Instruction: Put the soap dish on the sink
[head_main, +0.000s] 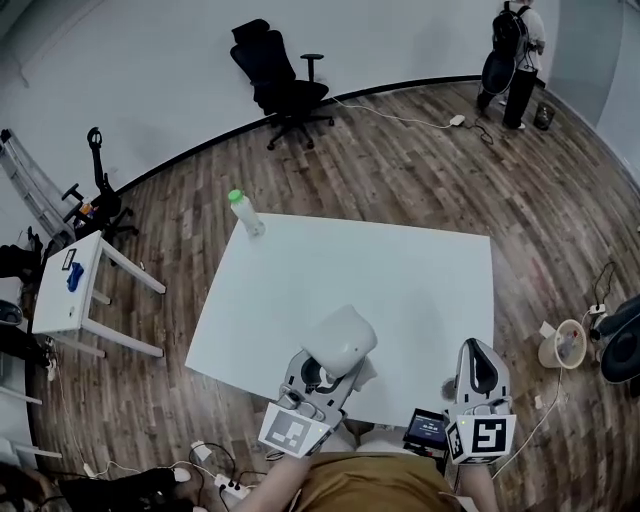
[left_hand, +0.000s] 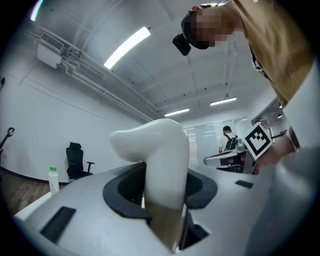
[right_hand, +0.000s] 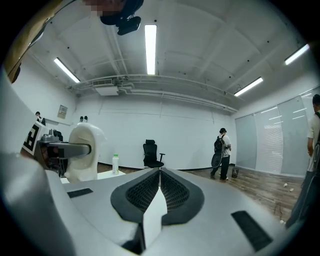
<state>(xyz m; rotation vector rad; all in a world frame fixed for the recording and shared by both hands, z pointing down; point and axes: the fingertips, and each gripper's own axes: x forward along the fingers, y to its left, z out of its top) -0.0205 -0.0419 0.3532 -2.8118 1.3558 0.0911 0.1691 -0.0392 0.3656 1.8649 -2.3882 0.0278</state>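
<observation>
Left gripper (head_main: 337, 366): jaws stand apart and are clamped on the soap dish (head_main: 340, 340). The left gripper view shows the grip plainly: the pads press on the lower part of the soap dish (left_hand: 156, 150), and its rounded white top rises above the jaws and curls to one side. The dish is smooth, white and glossy. It sits over the near edge of the table (head_main: 400, 270), left of the table's middle. Whether it touches the table top I cannot tell.

Right gripper (head_main: 479, 352): jaws are together with nothing between them, confirmed in the right gripper view (right_hand: 160, 189). It is at the table's near right corner and points across the table. From that view the soap dish (right_hand: 85, 150) shows at the left, held in the left gripper.

Table: white top, mostly bare. A bottle (head_main: 245, 212) with a green cap stands at the table's far left corner.

Beyond the table's far side is a black office chair (head_main: 280, 85) on the wooden floor. A person (head_main: 515, 50) with a backpack is well beyond the table's far right corner. A small white side table (head_main: 60, 290) stands well off the table's left side.
</observation>
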